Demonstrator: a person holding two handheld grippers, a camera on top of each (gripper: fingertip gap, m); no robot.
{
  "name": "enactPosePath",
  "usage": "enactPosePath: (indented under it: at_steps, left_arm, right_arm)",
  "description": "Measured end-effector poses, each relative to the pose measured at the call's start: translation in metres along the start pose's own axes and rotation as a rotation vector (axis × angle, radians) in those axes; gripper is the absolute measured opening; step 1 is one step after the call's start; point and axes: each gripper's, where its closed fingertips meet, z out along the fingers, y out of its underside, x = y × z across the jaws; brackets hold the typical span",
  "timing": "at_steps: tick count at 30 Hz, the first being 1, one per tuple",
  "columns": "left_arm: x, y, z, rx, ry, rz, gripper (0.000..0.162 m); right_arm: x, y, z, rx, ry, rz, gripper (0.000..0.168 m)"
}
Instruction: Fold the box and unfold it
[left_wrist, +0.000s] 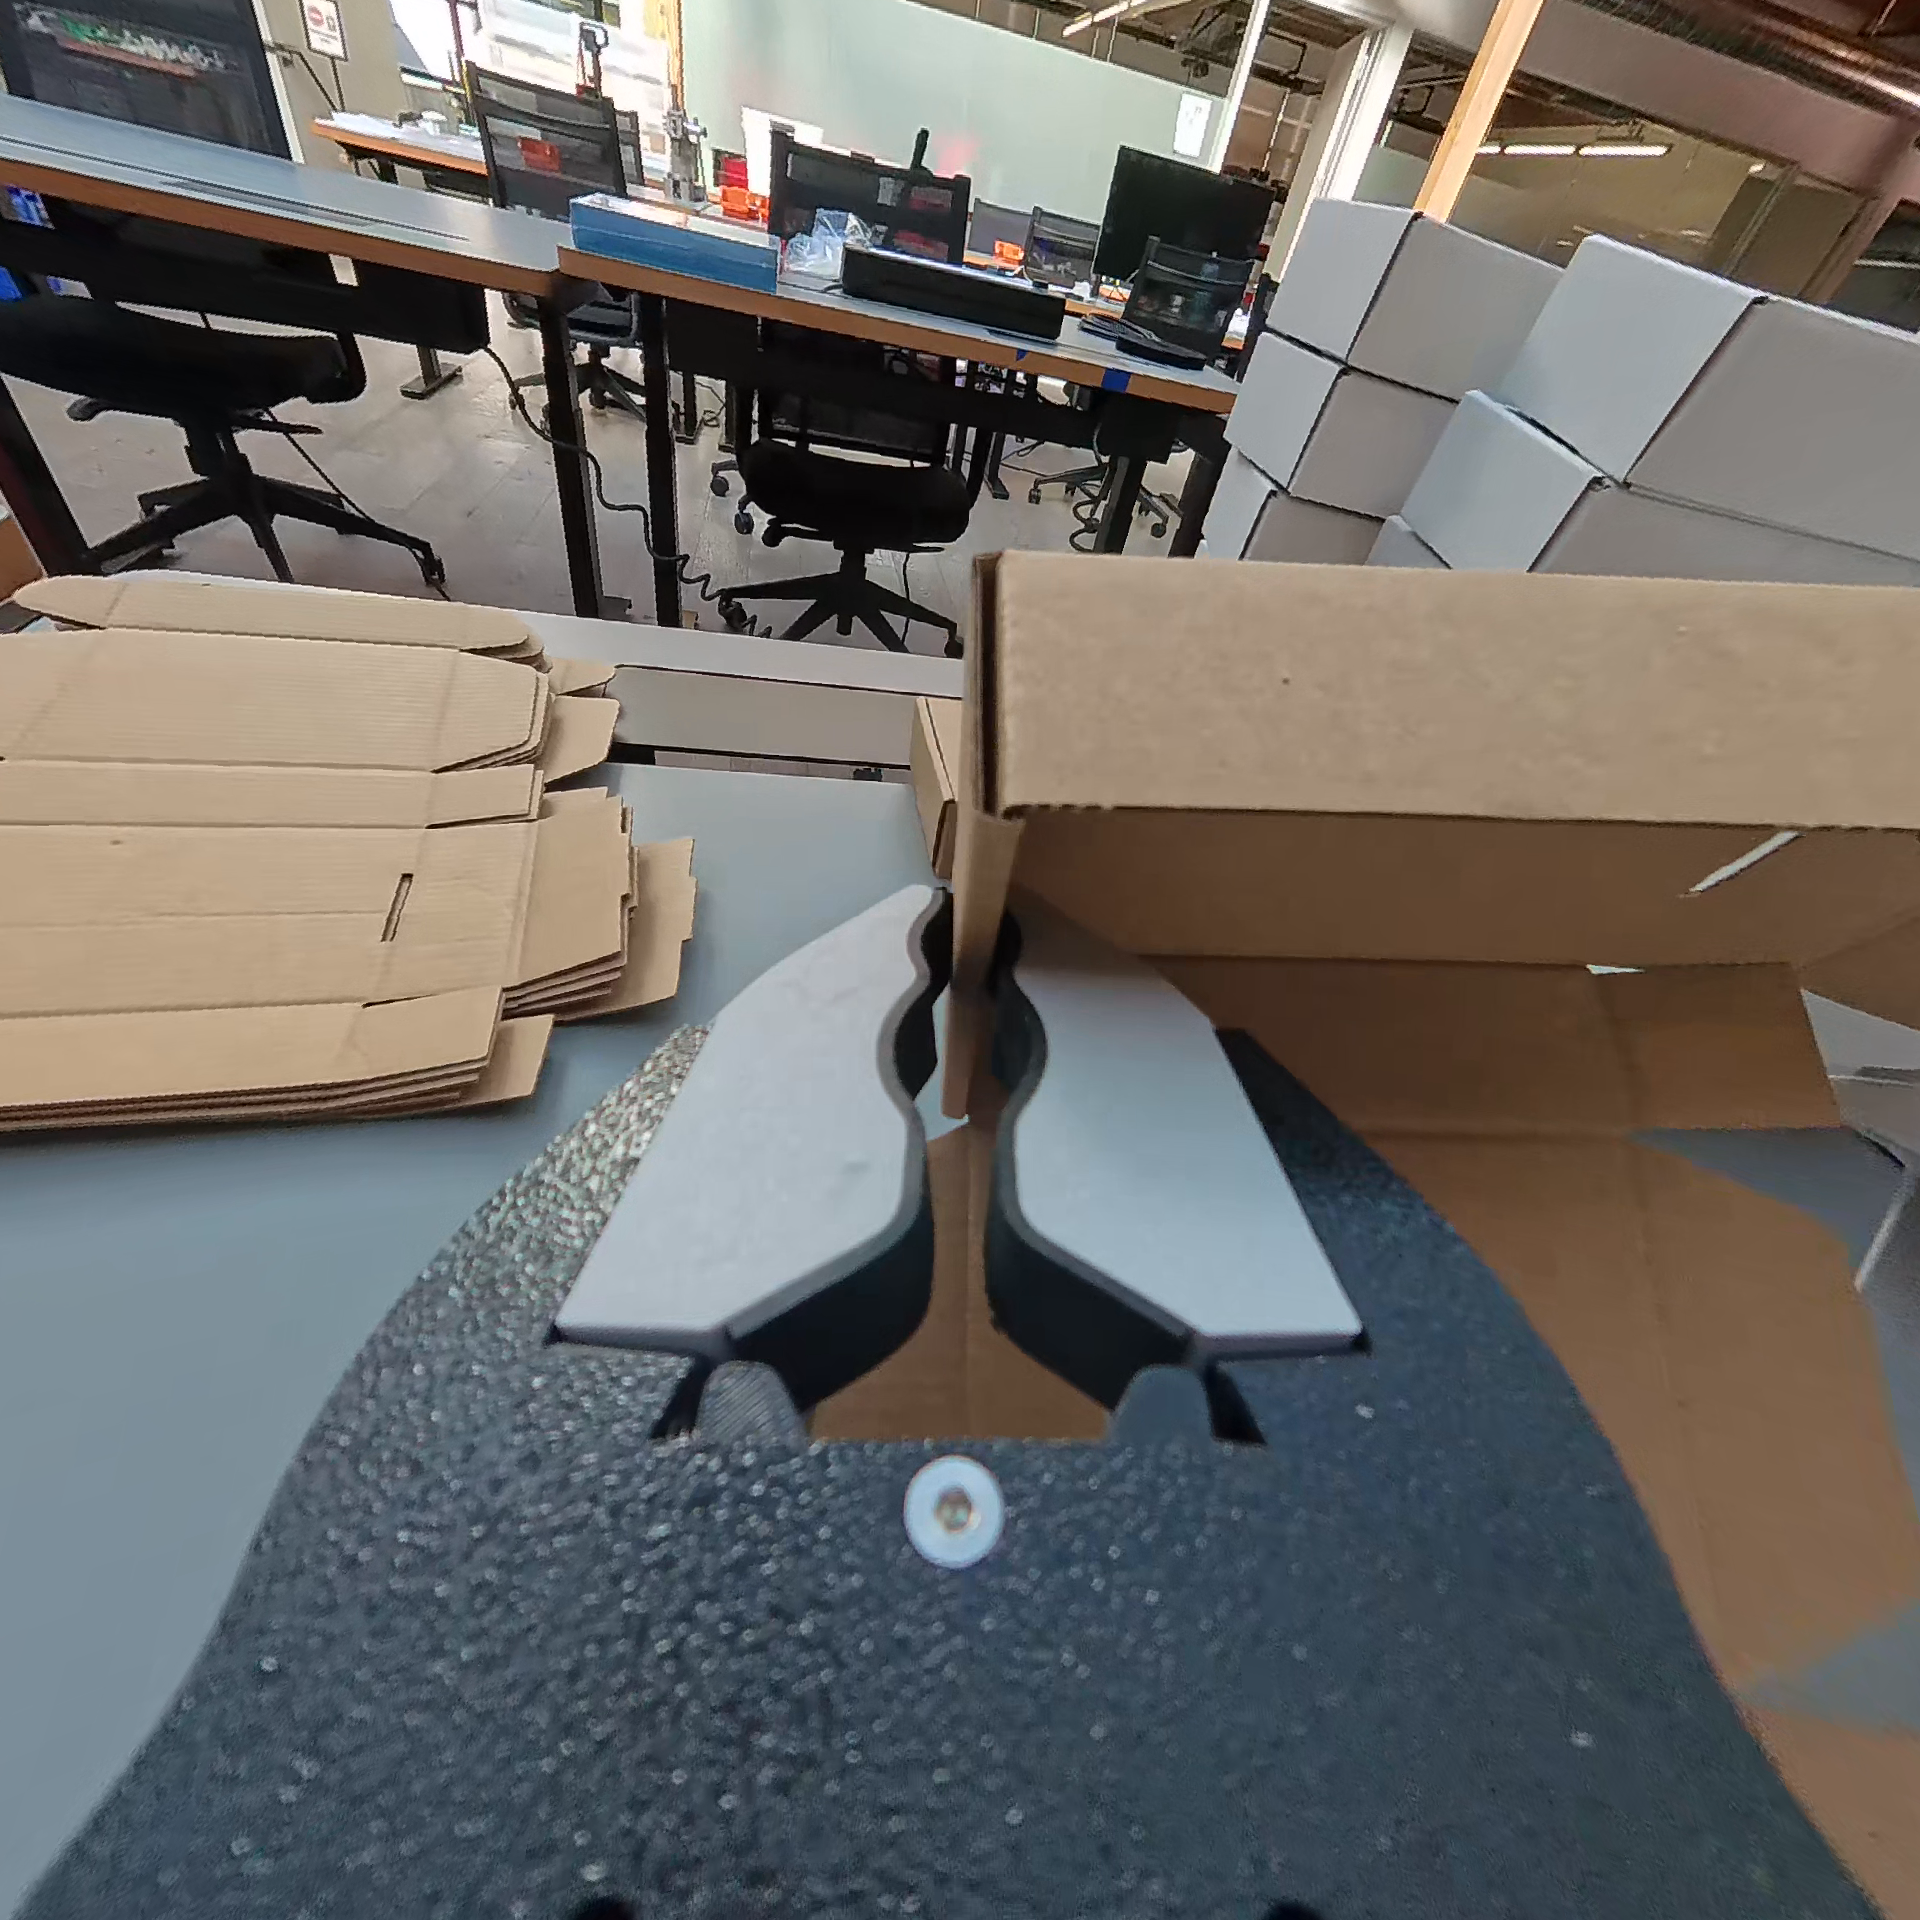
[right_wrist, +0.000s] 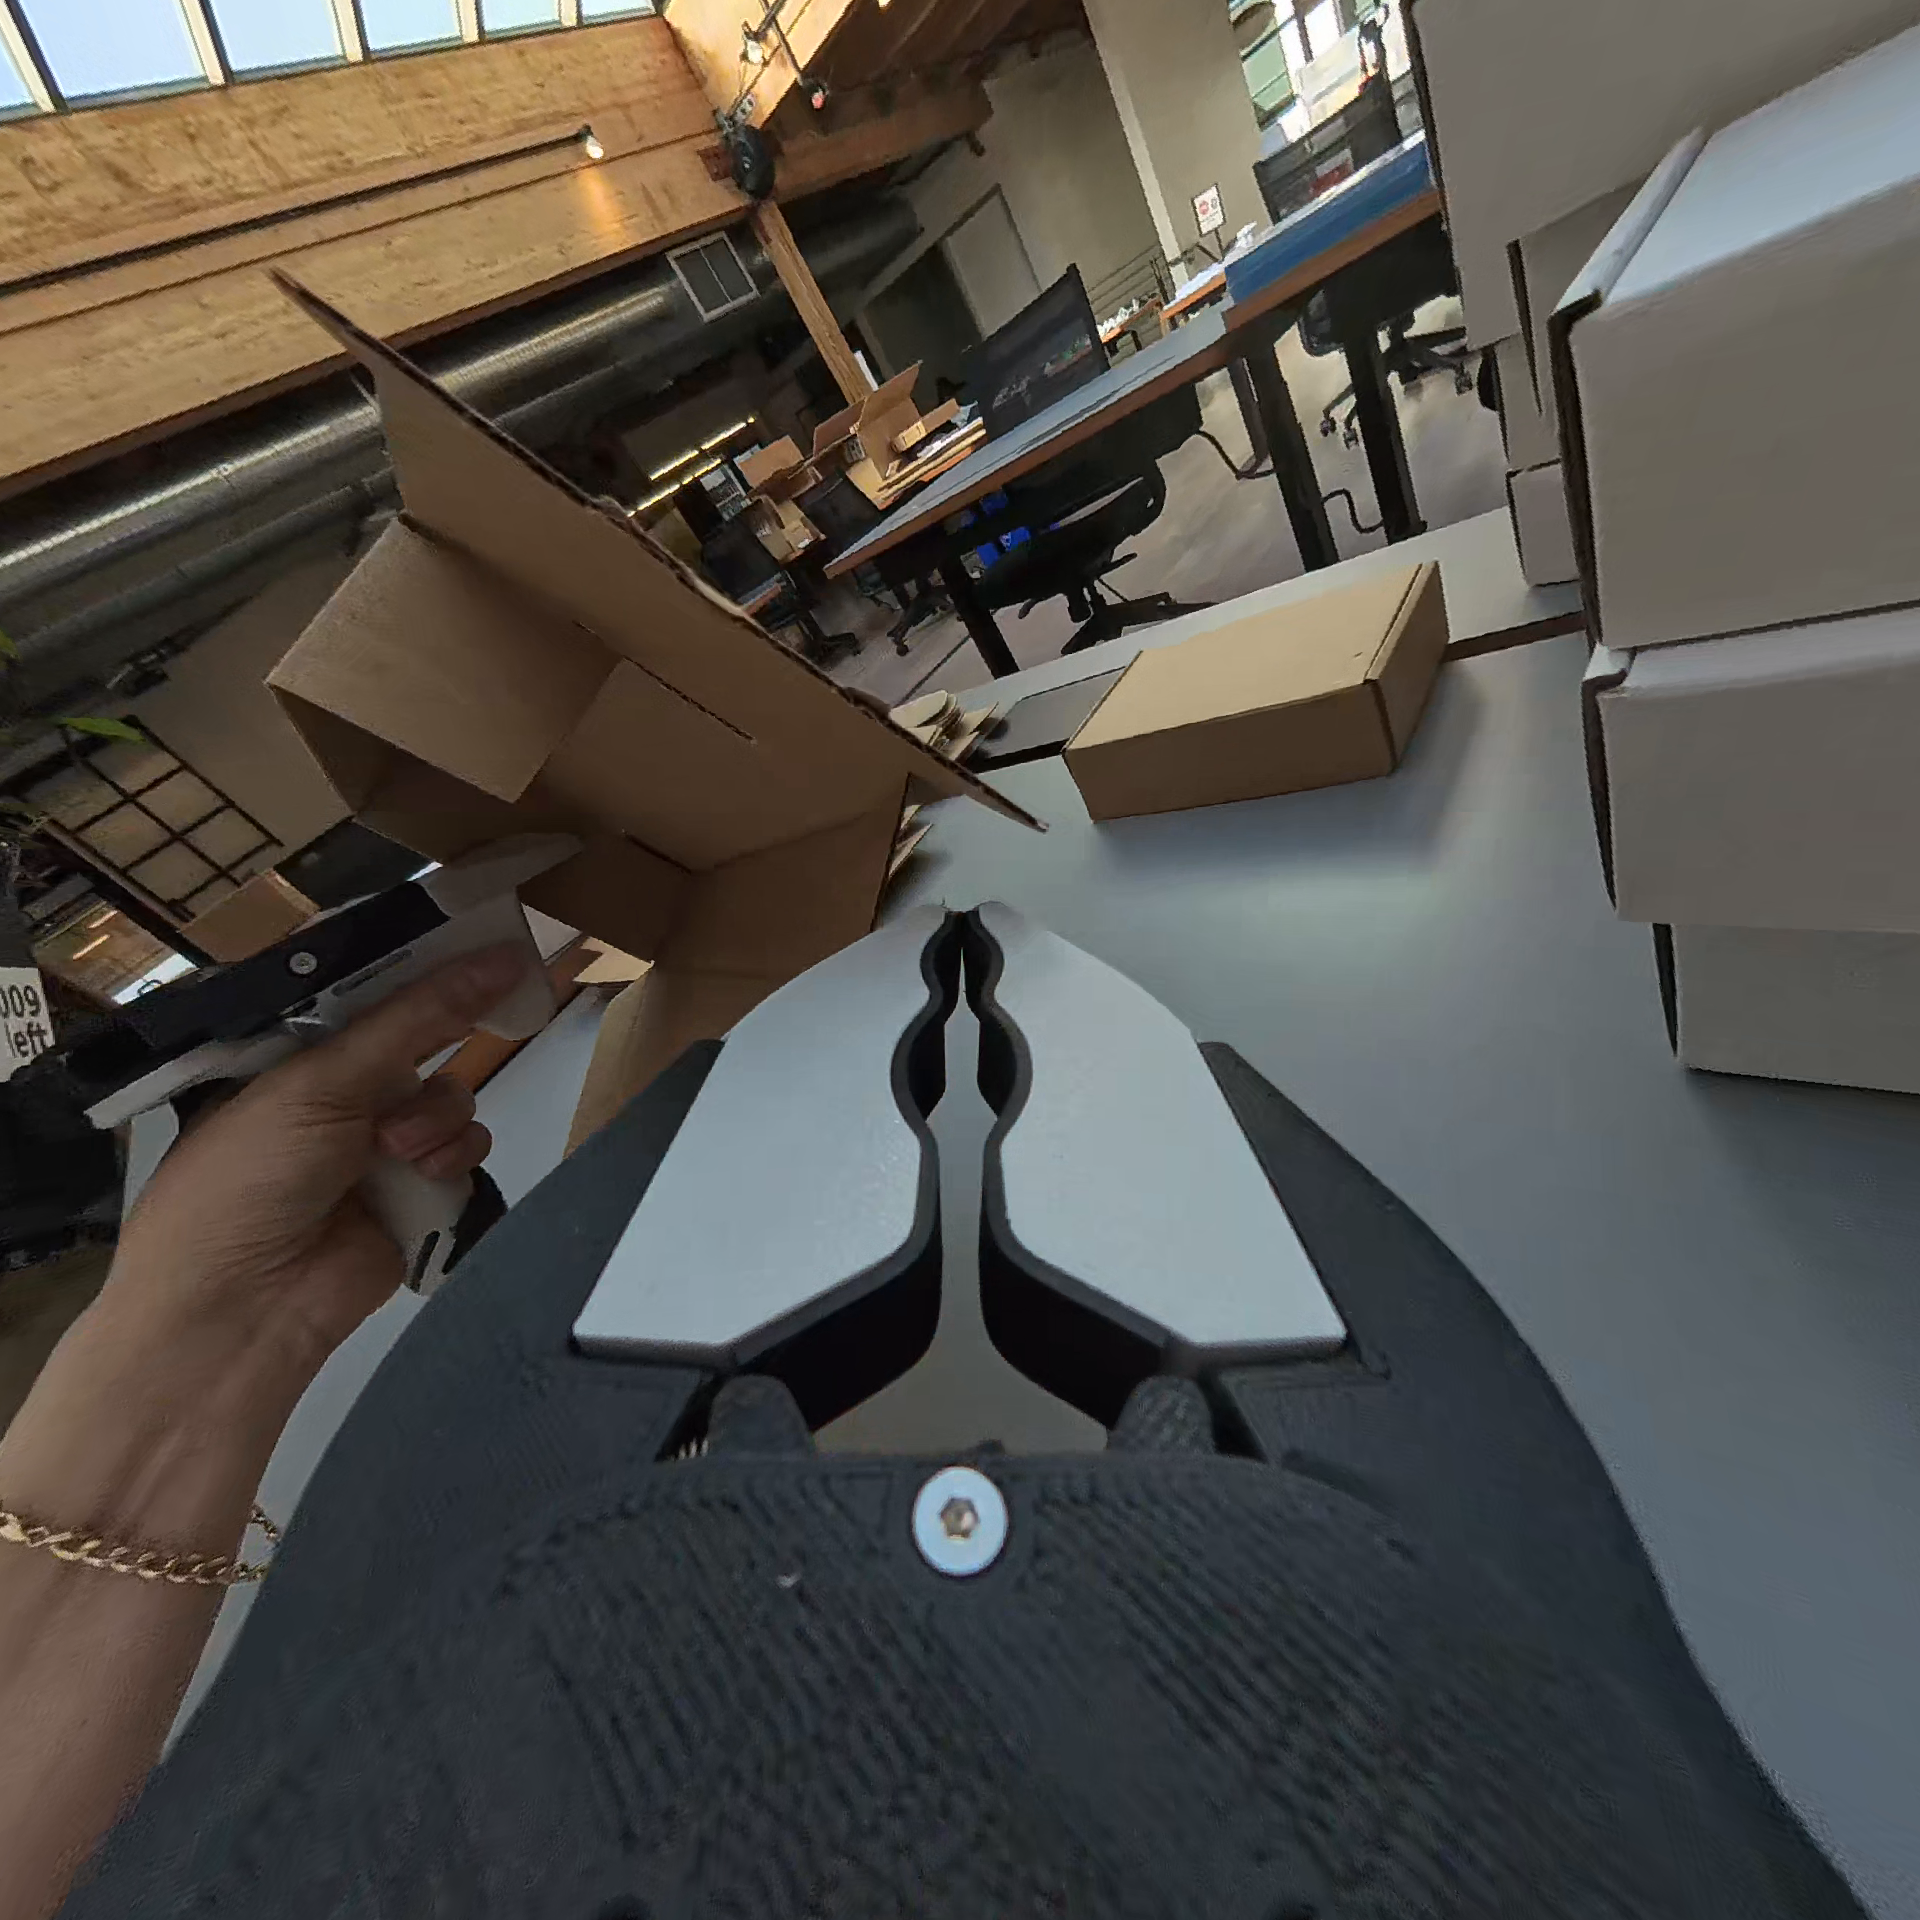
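A brown cardboard box, partly folded with its panels and flaps loose, is held up off the grey table. My left gripper is shut on a thin side flap of it, which stands upright between the fingers. In the right wrist view the same box hangs tilted in the air at the left, with the left gripper and the hand that holds it below. My right gripper is shut and empty, low over the table to the right of the box, apart from it.
A stack of flat brown box blanks lies on the table's left. A folded brown box sits at the far side. Stacked white boxes stand along the right. Desks and office chairs lie beyond the table.
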Motion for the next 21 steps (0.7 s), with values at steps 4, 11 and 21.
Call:
enactPosePath:
  at_steps: [4, 11, 21]
  left_arm:
    - [0.004, 0.003, 0.000, -0.016, 0.029, -0.012, 0.004]
    - [0.002, 0.011, 0.000, -0.035, 0.003, 0.056, 0.004]
    - [0.025, 0.015, 0.004, -0.087, 0.024, 0.076, 0.005]
  right_arm:
    - [-0.005, 0.005, 0.006, 0.016, -0.037, 0.028, 0.000]
    - [-0.025, 0.005, 0.007, 0.011, -0.097, -0.244, 0.000]
    - [-0.036, 0.035, 0.022, -0.258, 0.198, -1.401, 0.000]
